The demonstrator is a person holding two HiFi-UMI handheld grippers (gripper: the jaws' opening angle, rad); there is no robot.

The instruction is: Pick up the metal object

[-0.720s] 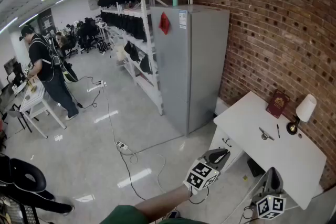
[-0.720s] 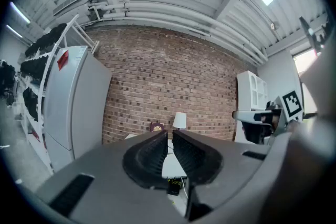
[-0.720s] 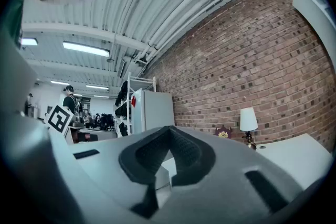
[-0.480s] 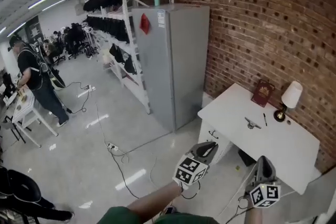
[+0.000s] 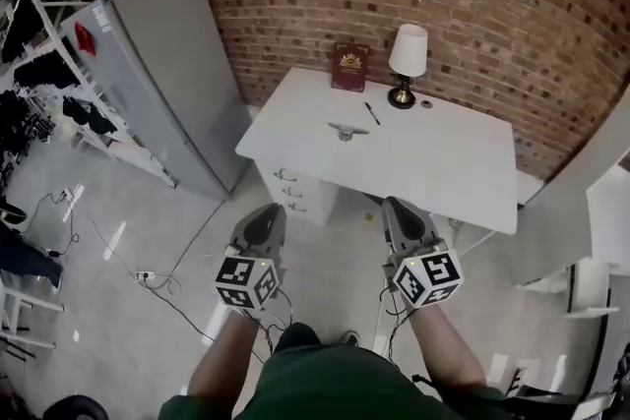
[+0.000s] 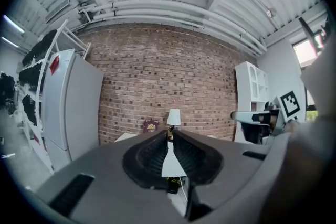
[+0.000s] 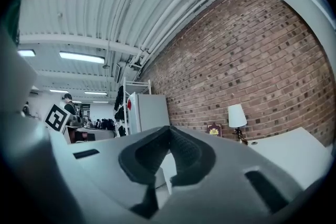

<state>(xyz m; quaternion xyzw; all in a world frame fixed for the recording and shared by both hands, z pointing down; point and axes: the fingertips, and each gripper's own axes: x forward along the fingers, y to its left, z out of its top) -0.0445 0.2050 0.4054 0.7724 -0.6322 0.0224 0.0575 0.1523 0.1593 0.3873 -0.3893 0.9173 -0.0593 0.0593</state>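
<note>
The metal object (image 5: 343, 129), a small silvery piece, lies on the white table (image 5: 443, 162) near its left middle. Both grippers hang over the floor short of the table's front edge, well apart from the object. My left gripper (image 5: 267, 211) is shut with nothing in it, and in the left gripper view its tips (image 6: 169, 134) point toward the table and lamp. My right gripper (image 5: 397, 205) is also shut and empty, and its pads (image 7: 169, 128) meet in the right gripper view.
On the table stand a lamp (image 5: 407, 64), a dark red book (image 5: 349, 67) against the brick wall, a pen (image 5: 372, 113) and a small round item (image 5: 425, 103). A grey cabinet (image 5: 167, 64) stands left of the table. Cables (image 5: 148, 275) lie on the floor.
The head view has swung from the open room toward the table, which now lies straight ahead and closer. Both grippers now sit side by side in front of it.
</note>
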